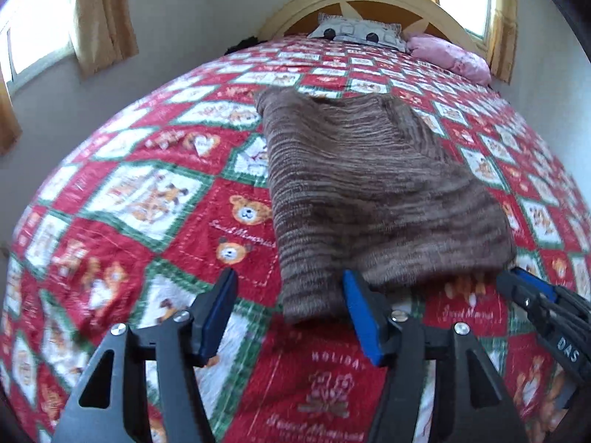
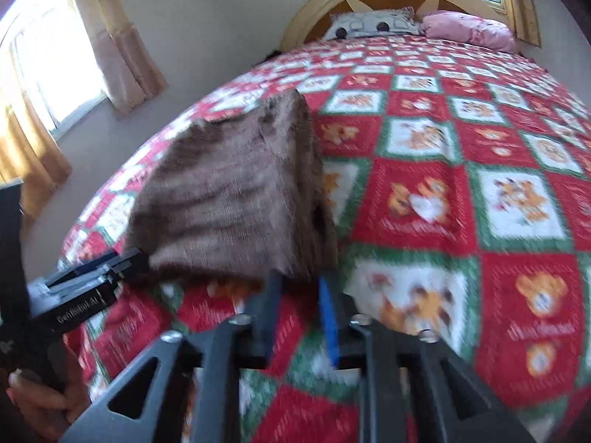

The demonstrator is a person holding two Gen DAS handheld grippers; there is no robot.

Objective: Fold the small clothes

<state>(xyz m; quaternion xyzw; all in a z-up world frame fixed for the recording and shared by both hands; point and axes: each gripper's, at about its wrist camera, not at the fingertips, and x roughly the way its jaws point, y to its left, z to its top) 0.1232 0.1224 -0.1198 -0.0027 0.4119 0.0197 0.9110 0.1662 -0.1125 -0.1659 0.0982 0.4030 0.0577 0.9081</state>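
Our left tool point(image 1: 290, 317) stood wide open, its right pad against the near left corner of the brown knit point(image 1: 369, 188), nothing pinched. The knit lay on the bed point(image 1: 147, 221) just ahead of both tools. Our right tool point(image 2: 301, 313) had its fingers nearer together at the knit's near right corner; blur hid whether cloth sat between them. We judged that lifting with one corner loose would drag the knit askew and bunch the fold.

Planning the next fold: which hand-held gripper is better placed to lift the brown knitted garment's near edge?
Probably right: the right hand-held gripper stands narrowly open at the brown knitted garment's near corner; the left hand-held gripper gapes wide.
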